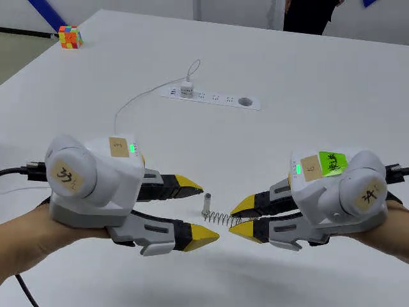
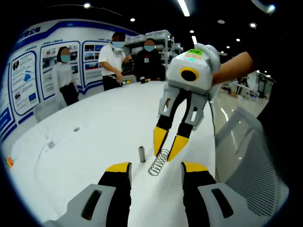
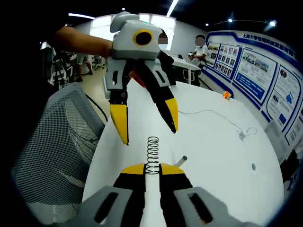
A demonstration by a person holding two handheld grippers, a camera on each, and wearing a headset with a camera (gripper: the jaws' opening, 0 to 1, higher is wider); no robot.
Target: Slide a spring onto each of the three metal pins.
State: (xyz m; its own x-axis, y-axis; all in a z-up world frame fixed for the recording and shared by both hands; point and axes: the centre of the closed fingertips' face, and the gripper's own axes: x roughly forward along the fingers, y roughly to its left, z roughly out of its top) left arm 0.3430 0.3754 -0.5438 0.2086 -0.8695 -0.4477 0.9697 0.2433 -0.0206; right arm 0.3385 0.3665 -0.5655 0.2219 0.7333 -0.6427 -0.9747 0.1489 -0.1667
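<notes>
Low centre of the head view: the right gripper [image 1: 234, 221] pinches a spring [image 1: 220, 219] by one end, just beside one upright, bare metal pin [image 1: 206, 204]. The left gripper [image 1: 209, 213] gapes wide, empty. Nothing looks threaded yet.

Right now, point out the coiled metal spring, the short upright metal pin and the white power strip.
coiled metal spring [image 1: 221, 219]: head view, on its middle coils.
short upright metal pin [image 1: 206, 203]: head view, on its mid-shaft.
white power strip [image 1: 211, 98]: head view, on its top face.
</notes>
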